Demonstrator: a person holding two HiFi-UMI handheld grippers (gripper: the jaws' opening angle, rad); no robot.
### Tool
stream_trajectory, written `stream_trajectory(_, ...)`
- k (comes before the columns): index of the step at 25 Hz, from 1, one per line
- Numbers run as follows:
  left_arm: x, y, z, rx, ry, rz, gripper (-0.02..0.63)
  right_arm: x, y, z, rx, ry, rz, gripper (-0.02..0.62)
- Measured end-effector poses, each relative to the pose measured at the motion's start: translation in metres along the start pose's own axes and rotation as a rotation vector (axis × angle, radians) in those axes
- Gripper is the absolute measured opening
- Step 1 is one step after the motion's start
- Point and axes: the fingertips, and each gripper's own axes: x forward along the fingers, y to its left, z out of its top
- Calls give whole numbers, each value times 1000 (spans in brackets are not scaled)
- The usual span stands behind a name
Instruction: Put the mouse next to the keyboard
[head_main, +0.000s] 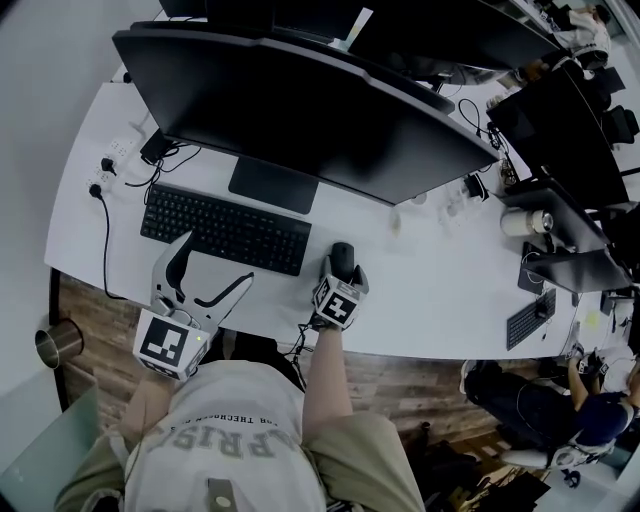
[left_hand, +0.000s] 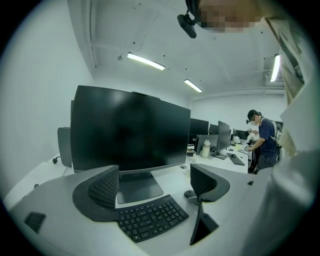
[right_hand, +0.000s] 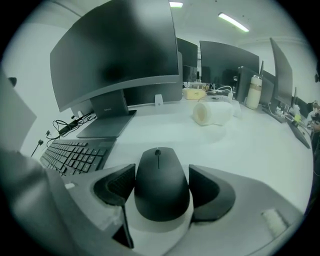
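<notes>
Your right gripper's (right_hand: 161, 192) jaws stand wide around the mouse (right_hand: 159, 170), with the pads just beside its flanks. The mouse sits on the table (right_hand: 245, 150), just right of the keyboard (right_hand: 75, 155). The key legends are too small to read. Bare table lies open ahead and rightward, up to a white roll (right_hand: 212, 113). Your left gripper (left_hand: 155, 184) gapes empty at the table's near edge, facing the keyboard and pointing nearly level. The right gripper tilts steeply down.

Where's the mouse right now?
In the head view, the mouse sits on the white desk just right of the keyboard, in front of the monitor, between the jaws of the right gripper.
</notes>
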Motion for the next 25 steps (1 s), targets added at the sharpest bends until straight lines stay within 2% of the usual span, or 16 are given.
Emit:
stream_trajectory(6,-4,5,-1,-2,-10,-16,428,-35,6,26,-38,-129,8,325)
stream_trajectory(13,-9,8,21,11,-88,-48,426,-138,41,93,-42,-475,111,325)
stream_trajectory(18,-13,6,40,50,-159,-85,425,-216,64,129,-88,-665,120,322)
stream_trajectory(19,-15,6,42,58,-171,-90,421,-230,68,132,-94,-690,120,302)
stream_trajectory(20,-18,7,45,62,-185,-91,386,-243,71,135,-99,-712,115,270)
stream_trajectory(22,-26,9,51,64,-226,-84,196,-269,75,139,-111,-757,88,153)
stream_trajectory(25,-37,8,64,75,-283,-90,44,-299,78,143,-136,-818,30,53)
